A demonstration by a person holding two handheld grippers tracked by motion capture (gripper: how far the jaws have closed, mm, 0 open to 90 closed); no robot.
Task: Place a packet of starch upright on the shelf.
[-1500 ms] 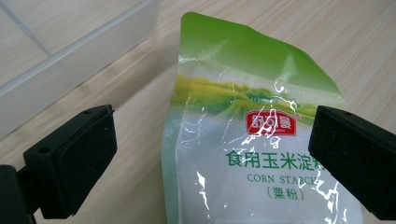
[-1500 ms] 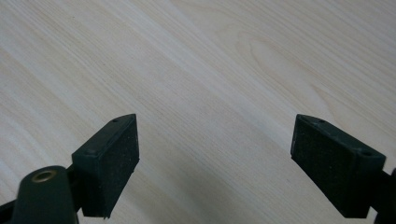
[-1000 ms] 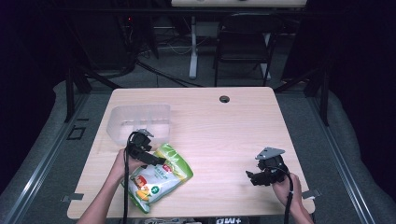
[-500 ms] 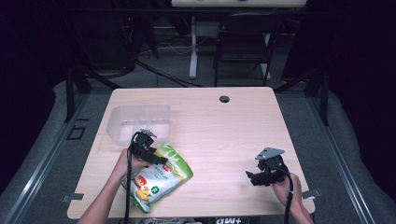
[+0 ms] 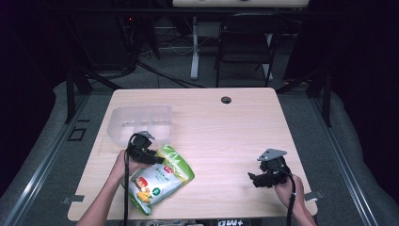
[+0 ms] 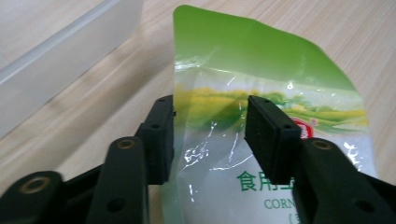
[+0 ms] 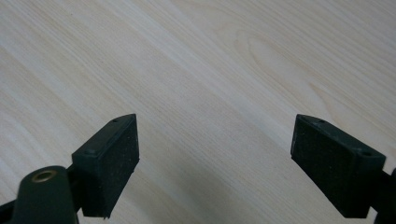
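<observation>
A green and clear snack bag (image 5: 162, 181) with an orange picture lies flat near the table's front left. My left gripper (image 5: 154, 158) sits at the bag's upper left corner. In the left gripper view the bag (image 6: 261, 70) has its left edge between the jaws of that gripper (image 6: 210, 116). The jaws have just been closing; a gap still shows between the pads, so it is open. My right gripper (image 5: 252, 179) rests at the front right, far from the bag. Its jaws (image 7: 215, 140) stand wide open over bare wood.
A clear plastic bin (image 5: 117, 127) stands just behind the left gripper, and its wall (image 6: 60, 56) is close on the left. The wooden table (image 5: 226, 136) has a cable hole (image 5: 226, 100) at the back. A chair and desk legs stand beyond the far edge.
Both hands, the bag and the bin keep their places in the high view. The narrowing of the left jaws is too small to make out there.
</observation>
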